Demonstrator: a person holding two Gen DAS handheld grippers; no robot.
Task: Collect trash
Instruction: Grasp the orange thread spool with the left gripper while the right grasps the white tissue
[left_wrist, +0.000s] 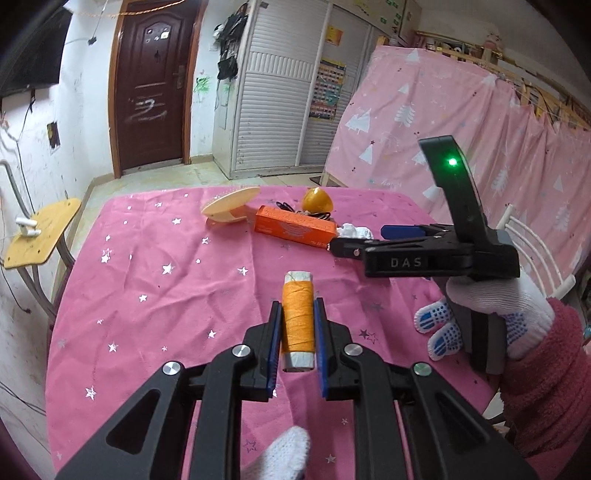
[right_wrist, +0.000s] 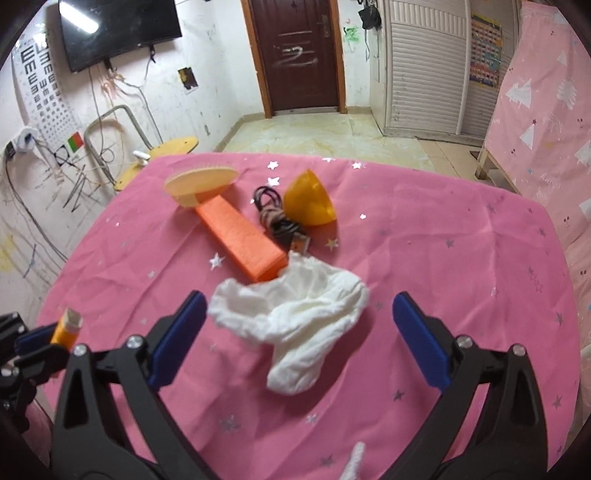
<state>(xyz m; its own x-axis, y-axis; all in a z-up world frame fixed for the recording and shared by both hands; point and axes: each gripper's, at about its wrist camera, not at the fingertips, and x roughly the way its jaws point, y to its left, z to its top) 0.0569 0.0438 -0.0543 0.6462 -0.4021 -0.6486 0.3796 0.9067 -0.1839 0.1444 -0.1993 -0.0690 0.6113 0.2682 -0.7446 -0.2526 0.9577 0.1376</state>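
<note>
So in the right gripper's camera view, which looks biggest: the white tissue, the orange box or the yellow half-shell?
1. white tissue, though it lies nearest the camera, which inflates it
2. orange box
3. yellow half-shell, farthest away

Box (right_wrist: 242, 236) between brush (right_wrist: 201, 183) and tissue (right_wrist: 295, 325), cable (right_wrist: 275, 218) rightward

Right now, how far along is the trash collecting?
Nothing looks collected yet. In hand: the left gripper grips the orange thread spool; the right gripper hangs open around the crumpled white tissue. Left on the pink tablecloth: orange box, yellow shell, cable.
</note>
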